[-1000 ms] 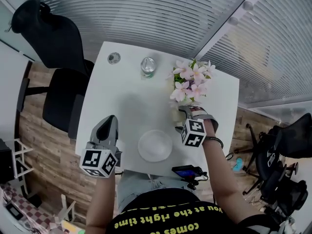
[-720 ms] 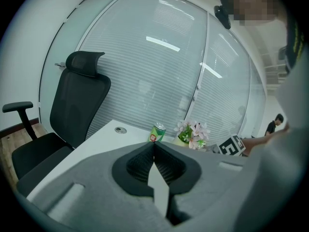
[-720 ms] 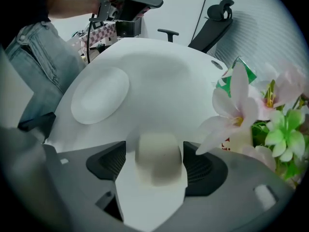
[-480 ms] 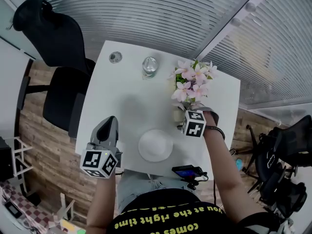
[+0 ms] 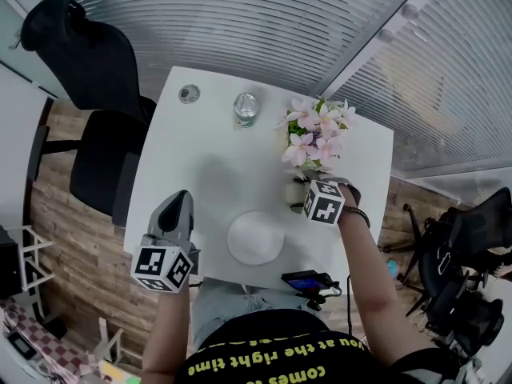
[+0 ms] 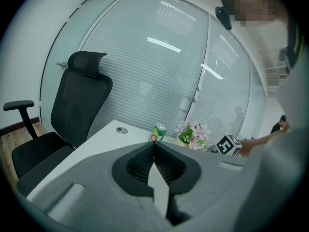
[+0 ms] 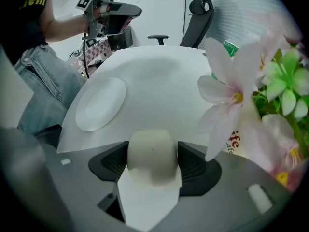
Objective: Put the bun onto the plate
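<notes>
A pale, smooth bun [image 7: 152, 156] sits on the white table between the pads of my right gripper [image 7: 152, 153]. The jaws are closing, and both dark pads touch its flattened sides. In the head view that gripper [image 5: 310, 204] points steeply down just right of the white plate [image 5: 254, 238], beside the flowers, and it hides the bun. The plate [image 7: 100, 103] lies bare to the left of the bun. My left gripper [image 5: 178, 202] hovers at the table's near left edge; its jaws [image 6: 154, 146] meet, with nothing between them.
A vase of pink flowers [image 5: 314, 138] stands right behind the right gripper, its petals [image 7: 231, 95] brushing that view. A green can [image 5: 245, 109] and a round grommet [image 5: 189, 94] are at the far side. A phone [image 5: 304, 282] lies at the near edge. A black office chair [image 5: 88, 78] stands on the left.
The right gripper has tipped further downward over the bun, and its marker cube has turned and shifted slightly right. The left gripper and plate have stayed put.
</notes>
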Available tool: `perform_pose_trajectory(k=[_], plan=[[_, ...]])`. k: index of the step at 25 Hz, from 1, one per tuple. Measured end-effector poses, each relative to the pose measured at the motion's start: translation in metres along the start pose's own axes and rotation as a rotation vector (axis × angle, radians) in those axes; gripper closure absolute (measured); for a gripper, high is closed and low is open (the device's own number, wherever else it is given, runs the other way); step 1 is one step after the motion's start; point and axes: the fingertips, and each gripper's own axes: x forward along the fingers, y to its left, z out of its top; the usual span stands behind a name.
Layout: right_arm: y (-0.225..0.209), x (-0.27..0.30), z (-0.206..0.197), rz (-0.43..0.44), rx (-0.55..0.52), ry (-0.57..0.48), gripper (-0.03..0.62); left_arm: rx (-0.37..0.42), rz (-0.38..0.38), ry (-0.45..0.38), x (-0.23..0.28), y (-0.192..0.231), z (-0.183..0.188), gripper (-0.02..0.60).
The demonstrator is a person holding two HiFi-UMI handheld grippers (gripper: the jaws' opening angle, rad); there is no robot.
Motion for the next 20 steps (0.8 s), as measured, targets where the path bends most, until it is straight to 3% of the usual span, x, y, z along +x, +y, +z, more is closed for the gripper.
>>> perform_pose_trajectory(k=[11,20], plan=[[0.006,-0.009,0.012,-0.126,0.070,-0.044,0.270,0.008,-0.016,-0.009,-0.005,0.000,0.005,0.580],[0.031,-0.030,0.038,-0.149,0.074,-0.089,0.270,0.022,-0.044,-0.021,-0.011,-0.003,0.011,0.581]])
